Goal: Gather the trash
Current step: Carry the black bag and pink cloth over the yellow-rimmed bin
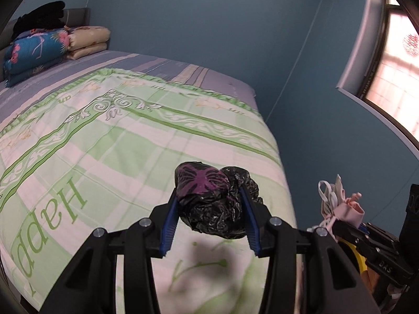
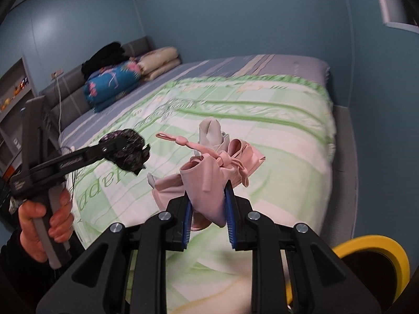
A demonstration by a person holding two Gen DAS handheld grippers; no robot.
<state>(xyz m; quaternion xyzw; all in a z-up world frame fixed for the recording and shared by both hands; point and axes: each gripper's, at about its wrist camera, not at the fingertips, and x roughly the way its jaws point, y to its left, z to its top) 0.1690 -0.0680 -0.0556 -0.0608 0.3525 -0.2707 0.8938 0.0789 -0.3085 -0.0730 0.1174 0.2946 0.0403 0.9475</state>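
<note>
A crumpled black plastic wad with a purple butterfly print [image 1: 213,200] hangs above the bed, and my left gripper [image 1: 209,209] is shut on it, blue pads pressing both sides. The same black wad [image 2: 128,151] shows at the left of the right wrist view, held by the left gripper [image 2: 119,147]. My right gripper [image 2: 208,204] is shut on a pink bundle with a drawstring [image 2: 209,172], lifted over the green quilt. That pink bundle [image 1: 345,209] also appears at the right edge of the left wrist view.
Below both grippers lies a bed with a green-and-white quilt [image 1: 117,136]. Folded blankets [image 1: 36,49] and dark clothes are stacked at the headboard. A yellow-rimmed bin [image 2: 377,261] stands at the lower right, beside the bed. Blue walls surround; a window [image 1: 392,78] at right.
</note>
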